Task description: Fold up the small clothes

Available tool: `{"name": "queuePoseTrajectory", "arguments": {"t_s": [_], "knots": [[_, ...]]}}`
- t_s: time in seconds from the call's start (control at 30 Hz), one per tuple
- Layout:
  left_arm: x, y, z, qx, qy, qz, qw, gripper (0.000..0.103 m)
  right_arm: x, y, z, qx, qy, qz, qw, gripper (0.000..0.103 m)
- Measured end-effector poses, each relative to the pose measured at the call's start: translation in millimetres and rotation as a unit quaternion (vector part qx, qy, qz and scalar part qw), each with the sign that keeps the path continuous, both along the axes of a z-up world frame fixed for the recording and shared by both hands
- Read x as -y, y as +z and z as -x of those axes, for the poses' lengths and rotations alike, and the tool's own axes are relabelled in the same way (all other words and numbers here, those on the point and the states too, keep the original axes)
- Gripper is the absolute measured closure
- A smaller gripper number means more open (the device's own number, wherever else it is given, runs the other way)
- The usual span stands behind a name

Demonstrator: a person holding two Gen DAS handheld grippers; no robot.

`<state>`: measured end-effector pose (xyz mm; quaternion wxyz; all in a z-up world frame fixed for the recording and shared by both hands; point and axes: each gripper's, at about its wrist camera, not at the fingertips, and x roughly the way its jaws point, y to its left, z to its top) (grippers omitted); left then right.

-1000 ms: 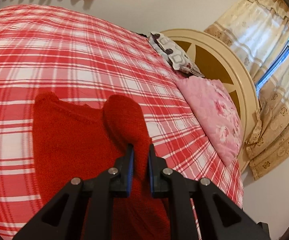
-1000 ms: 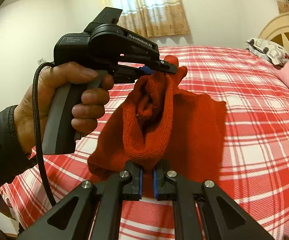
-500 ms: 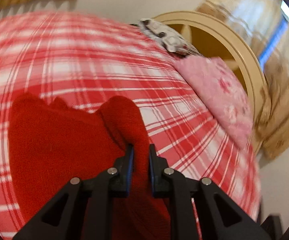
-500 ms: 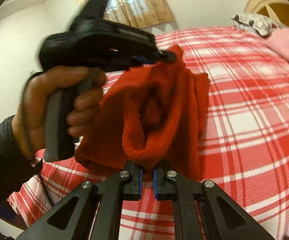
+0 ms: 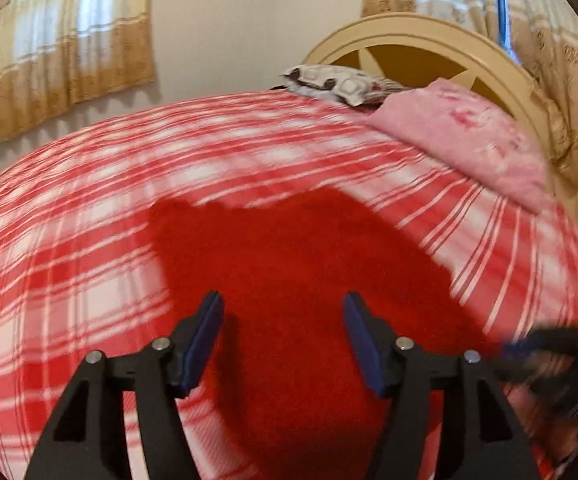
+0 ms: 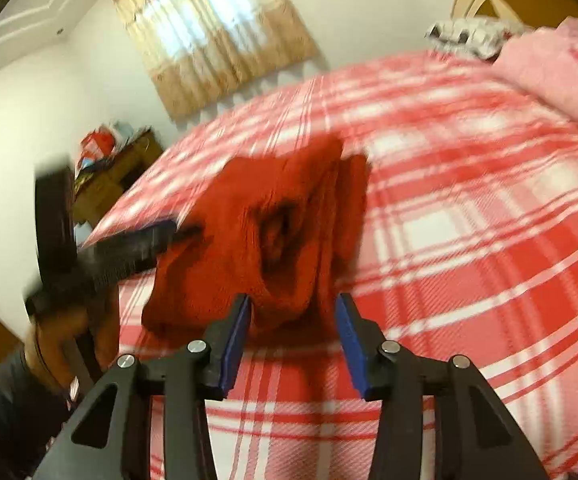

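Both claws, left claw [image 5: 283, 338] and right claw [image 6: 292, 336], gape over the red knit [image 6: 265, 232]; only the right view shows its folds.

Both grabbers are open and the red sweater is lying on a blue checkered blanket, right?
Not quite. The blanket is red and white checkered, not blue; both wrist views show it. The rest is right: the left gripper and the right gripper are both open, and the red sweater is lying on the blanket.
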<state>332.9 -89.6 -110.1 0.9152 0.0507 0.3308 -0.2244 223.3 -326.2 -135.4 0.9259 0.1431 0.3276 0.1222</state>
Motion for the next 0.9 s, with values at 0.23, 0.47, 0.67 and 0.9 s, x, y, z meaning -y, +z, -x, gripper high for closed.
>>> {"name": "queuePoseTrajectory", "arguments": {"t_s": [0.23,0.47,0.67,0.9], "knots": [[-14,-23,9,-0.021,0.024,0.042,0.9986,0.025,-7,20,-53,-0.017,0.009,-0.02,1.0,0.055],[-6,-24,16,-0.016,0.006,0.045,0.9989,0.011,1,-6,-98,-0.082,-0.018,-0.025,0.996,0.088],[-5,-29,18,-0.027,0.0,0.043,0.9987,0.0,17,-11,-91,-0.096,-0.053,-0.022,0.994,0.088],[5,-46,6,-0.091,-0.005,0.025,0.9955,0.0,12,11,-94,-0.077,-0.082,0.05,0.992,0.066]]}}
